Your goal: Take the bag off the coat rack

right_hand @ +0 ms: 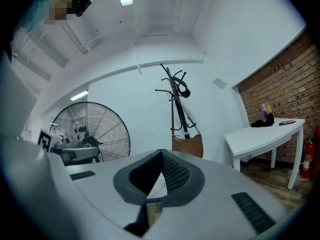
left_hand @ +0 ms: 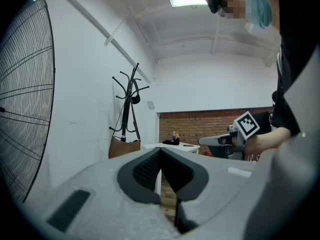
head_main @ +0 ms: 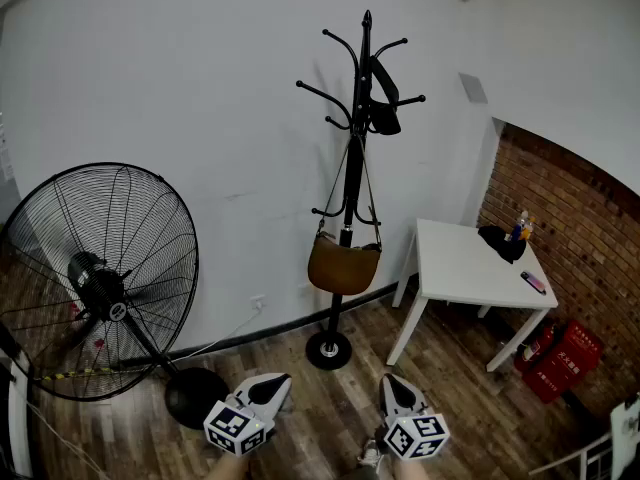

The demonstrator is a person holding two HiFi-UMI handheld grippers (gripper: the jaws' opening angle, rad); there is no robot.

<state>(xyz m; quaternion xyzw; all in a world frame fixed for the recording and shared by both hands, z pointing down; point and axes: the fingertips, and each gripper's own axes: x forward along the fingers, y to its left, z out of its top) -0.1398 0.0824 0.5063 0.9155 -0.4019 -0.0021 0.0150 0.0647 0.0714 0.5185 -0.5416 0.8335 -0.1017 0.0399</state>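
A brown bag (head_main: pixel 343 265) hangs by dark straps from a black coat rack (head_main: pixel 360 98) that stands against the white wall. The bag also shows in the left gripper view (left_hand: pixel 123 147) and the right gripper view (right_hand: pixel 187 145). My left gripper (head_main: pixel 273 389) and right gripper (head_main: pixel 394 388) are low at the bottom of the head view, well short of the rack. Both are shut with nothing between their jaws. A black item hangs near the rack's top (head_main: pixel 383 103).
A big black floor fan (head_main: pixel 100 283) stands at the left. A white table (head_main: pixel 470 263) with small items sits at the right before a brick wall. A red case (head_main: pixel 560 358) is on the wooden floor beside it.
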